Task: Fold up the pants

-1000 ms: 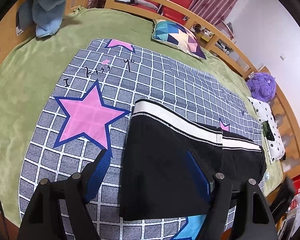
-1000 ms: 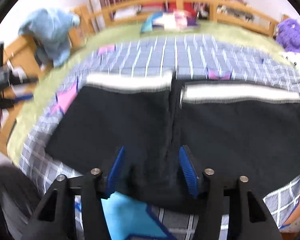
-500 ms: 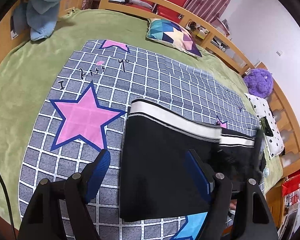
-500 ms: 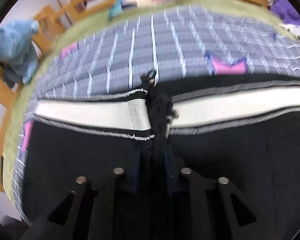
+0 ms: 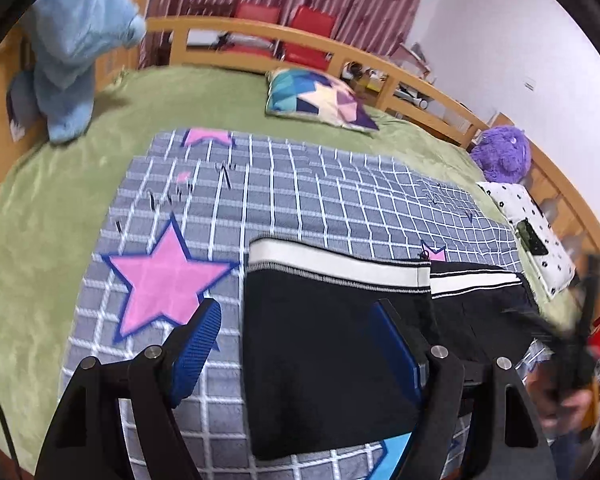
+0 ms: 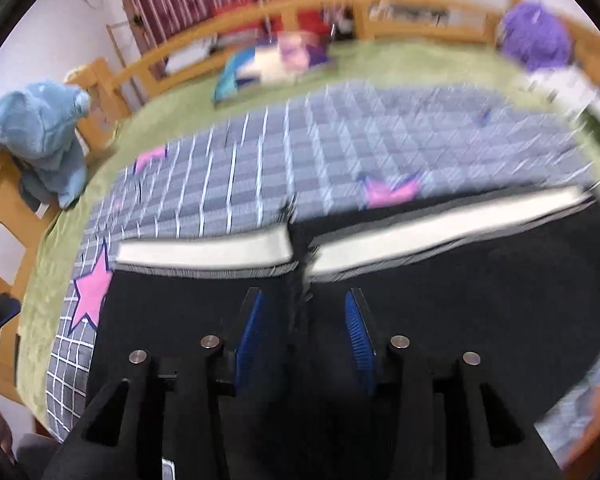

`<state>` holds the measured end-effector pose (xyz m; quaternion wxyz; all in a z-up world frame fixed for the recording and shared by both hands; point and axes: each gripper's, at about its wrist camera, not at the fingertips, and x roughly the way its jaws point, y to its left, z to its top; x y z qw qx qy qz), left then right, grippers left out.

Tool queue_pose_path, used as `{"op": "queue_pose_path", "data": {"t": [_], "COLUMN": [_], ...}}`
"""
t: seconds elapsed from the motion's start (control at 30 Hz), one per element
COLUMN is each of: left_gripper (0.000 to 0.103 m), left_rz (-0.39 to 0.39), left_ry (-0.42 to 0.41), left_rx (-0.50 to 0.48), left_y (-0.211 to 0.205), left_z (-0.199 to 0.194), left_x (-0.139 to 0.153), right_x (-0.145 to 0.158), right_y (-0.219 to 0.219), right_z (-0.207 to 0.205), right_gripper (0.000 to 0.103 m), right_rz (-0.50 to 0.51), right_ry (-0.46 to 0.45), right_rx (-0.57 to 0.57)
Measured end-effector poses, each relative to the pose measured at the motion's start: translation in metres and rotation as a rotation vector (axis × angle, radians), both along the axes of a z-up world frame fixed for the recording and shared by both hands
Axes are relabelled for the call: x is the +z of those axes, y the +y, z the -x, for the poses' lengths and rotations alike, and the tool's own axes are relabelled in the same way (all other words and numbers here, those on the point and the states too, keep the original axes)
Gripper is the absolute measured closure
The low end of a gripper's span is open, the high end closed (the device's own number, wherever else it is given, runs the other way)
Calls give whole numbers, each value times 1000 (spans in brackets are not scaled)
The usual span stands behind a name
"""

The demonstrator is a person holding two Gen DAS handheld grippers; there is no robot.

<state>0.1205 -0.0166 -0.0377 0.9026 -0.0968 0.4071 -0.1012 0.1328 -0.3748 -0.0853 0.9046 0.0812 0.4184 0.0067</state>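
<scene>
The black pants (image 5: 332,360) lie flat on the grey checked blanket (image 5: 300,200) that covers the green bed (image 5: 60,216), toward 5 o'clock of the blanket in the left wrist view. Their white waistband (image 5: 340,266), edged with thin black and grey stripes, runs from 9 to 3 o'clock along the far side; a dark centre seam splits it in two. A pink star (image 5: 156,280) on the blanket sits at 9 o'clock of the pants.

The left hand-held gripper (image 5: 296,344) hangs with jaws wide, one blue pad over the blanket, the other over black cloth. The right hand-held gripper (image 6: 304,340) has just been opening; its jaws stand partly apart astride the seam, pads clear of the cloth.
</scene>
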Motion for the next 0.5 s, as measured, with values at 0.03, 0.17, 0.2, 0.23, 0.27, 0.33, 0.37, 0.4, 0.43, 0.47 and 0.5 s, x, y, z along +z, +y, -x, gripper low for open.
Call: {"op": "queue_pose_path", "data": {"t": [0.03, 0.17, 0.2, 0.23, 0.27, 0.33, 0.37, 0.4, 0.43, 0.47, 0.5], "left_gripper": [29, 29, 29, 29, 29, 29, 28, 28, 28, 28, 28], "left_rz": [-15, -55, -51, -43, -41, -60, -74, -80, -78, -65, -54], "left_ry": [-12, -94, -103, -110, -111, -113, -111, -104, -96, -71, -45], "left_rx": [-6, -18, -20, -19, -23, -28, -33, -38, -42, -47, -48], "left_y": [1, 15, 18, 22, 24, 26, 26, 26, 26, 26, 25], "left_z": [0, 6, 6, 6, 6, 7, 8, 9, 9, 9, 7], "left_x": [7, 42, 47, 52, 53, 49, 43, 35, 29, 14, 2], "right_x": [18, 84, 98, 105, 112, 117, 115, 106, 99, 84, 72], "right_y": [-3, -30, -43, -54, -69, -108, -123, -147, -160, -181, -193], "right_z": [11, 58, 69, 78, 85, 95, 98, 101, 103, 108, 110], "right_gripper": [46, 38, 36, 35, 33, 25, 24, 24, 24, 24, 24], "right_rz": [34, 166, 217, 234, 244, 204, 177, 124, 93, 49, 27], "right_ry": [-34, -185, -209, -217, -224, -202, -184, -154, -138, -118, -106], "right_rx": [-7, -22, -43, -58, -78, -115, -134, -167, -184, -210, -227]}}
